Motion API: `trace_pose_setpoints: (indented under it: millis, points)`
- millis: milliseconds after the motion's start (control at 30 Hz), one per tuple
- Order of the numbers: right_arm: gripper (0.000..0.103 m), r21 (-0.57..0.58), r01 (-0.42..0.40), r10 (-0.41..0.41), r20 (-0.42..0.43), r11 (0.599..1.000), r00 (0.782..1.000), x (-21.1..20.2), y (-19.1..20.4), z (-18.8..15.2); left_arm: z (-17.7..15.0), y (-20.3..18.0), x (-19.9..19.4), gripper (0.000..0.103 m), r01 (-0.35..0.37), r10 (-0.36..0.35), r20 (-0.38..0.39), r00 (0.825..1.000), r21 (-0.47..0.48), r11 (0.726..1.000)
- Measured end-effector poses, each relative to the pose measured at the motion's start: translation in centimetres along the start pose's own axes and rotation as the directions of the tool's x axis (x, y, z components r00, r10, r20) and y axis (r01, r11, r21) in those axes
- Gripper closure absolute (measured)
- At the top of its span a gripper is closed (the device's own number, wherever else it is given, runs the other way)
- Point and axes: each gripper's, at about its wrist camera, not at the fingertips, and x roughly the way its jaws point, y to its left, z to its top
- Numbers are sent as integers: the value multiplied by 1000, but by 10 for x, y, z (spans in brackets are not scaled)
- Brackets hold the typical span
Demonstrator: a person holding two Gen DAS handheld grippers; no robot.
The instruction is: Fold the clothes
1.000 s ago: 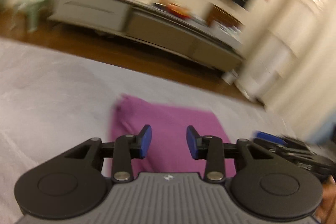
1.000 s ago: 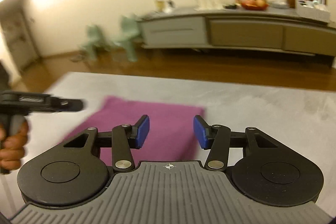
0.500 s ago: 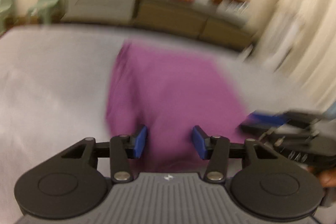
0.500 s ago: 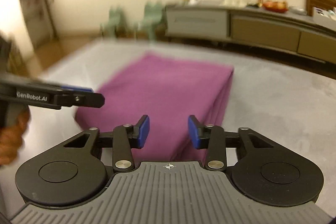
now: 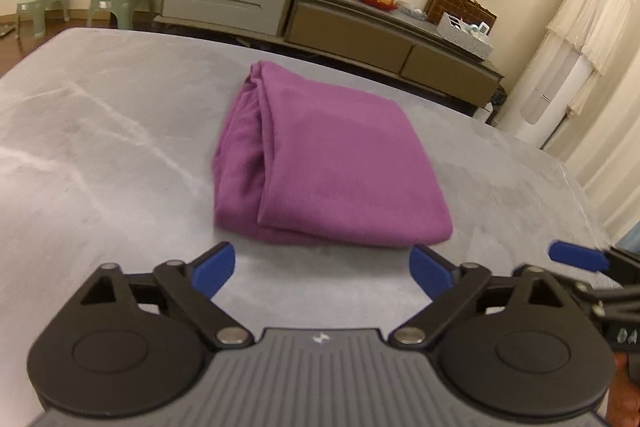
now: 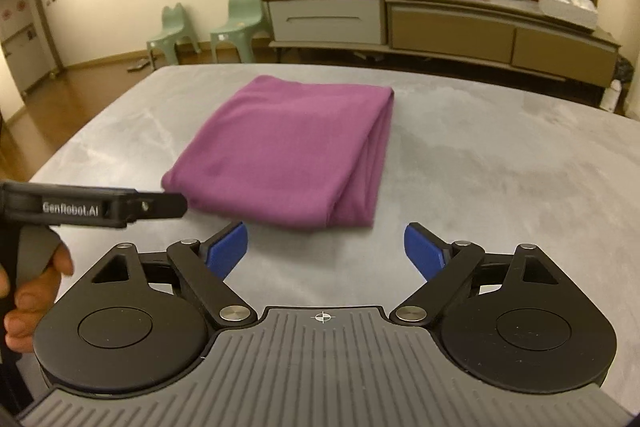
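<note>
On the grey table [image 5: 100, 155], a purple garment [image 5: 332, 163] lies folded into a compact rectangle, roughly in the middle of the surface. From the left wrist view its layered, open edges run along the left side and the smooth fold faces right; from the right wrist view the layered edges [image 6: 366, 163] sit on the right.

Just near of the cloth, the left gripper [image 5: 322, 273] hovers with its blue-padded fingers [image 5: 214, 267] spread wide and nothing between them; they do not touch the fabric. The right gripper [image 6: 325, 251] is likewise splayed wide and empty, its pads [image 6: 422, 251] just short of the garment's near edge. Both sit side by side: the right gripper's blue tip shows at the right edge of the left wrist view, and the left gripper's black body [image 6: 92, 205], with a hand [image 6: 28, 291] on its trigger, shows at the left of the right wrist view.

Beyond the far edge of the table, a long low sideboard [image 6: 440, 23] stands against the wall, with two pale green chairs [image 6: 236, 23] to its left.
</note>
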Motion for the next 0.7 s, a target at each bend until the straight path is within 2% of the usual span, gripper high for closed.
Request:
trace_pose_setpoints:
  millis: [200,400,500,700]
  points:
    - [11,37,6,-7,22,999,1000,-32,3,-28,-17,-4,-31,0,-27,26,51,998,14,1000]
    - [10,-8,27,-26,36,1000,999,-38,18,-33,-31,-11,-42,0,28,-26,90,996,-14,1000]
    - [10,-53,57,-55,35,997,998,-34,28,-35,-35,-13,-45,0,56,-56,110,992,3,998]
    - [10,-59,71,-70,22,996,997,-29,26,-38,-39,-14,-34,0,21,-21,62,998,5,1000]
